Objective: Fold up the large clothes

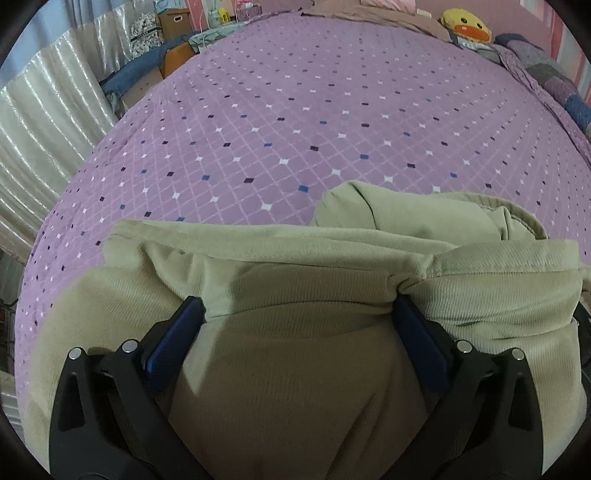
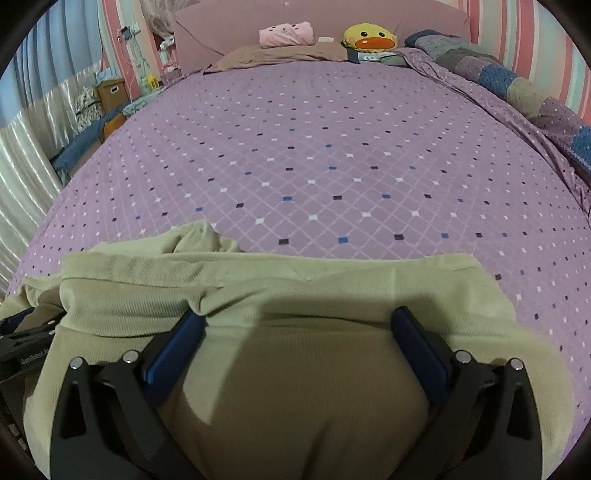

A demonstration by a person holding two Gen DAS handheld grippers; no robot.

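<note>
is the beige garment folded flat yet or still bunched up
Bunched, not folded flat: the beige garment lies in rumpled overlapping layers on the purple bedspread, a loose lump sticking out behind it.

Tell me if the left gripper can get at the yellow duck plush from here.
Probably not: the left gripper sits open over the beige garment, while the duck plush lies far across the bed.

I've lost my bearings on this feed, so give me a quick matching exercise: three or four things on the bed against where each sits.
Things:
1. pale green ribbed garment
2. yellow duck plush toy
3. folded pink cloth
4. patchwork blue-grey quilt

Places:
A. along the bed's right edge
B. far end, left of the duck
C. near edge, under both grippers
D. far end, right of the pink cloth

Pairs: 1-C, 2-D, 3-B, 4-A
</note>
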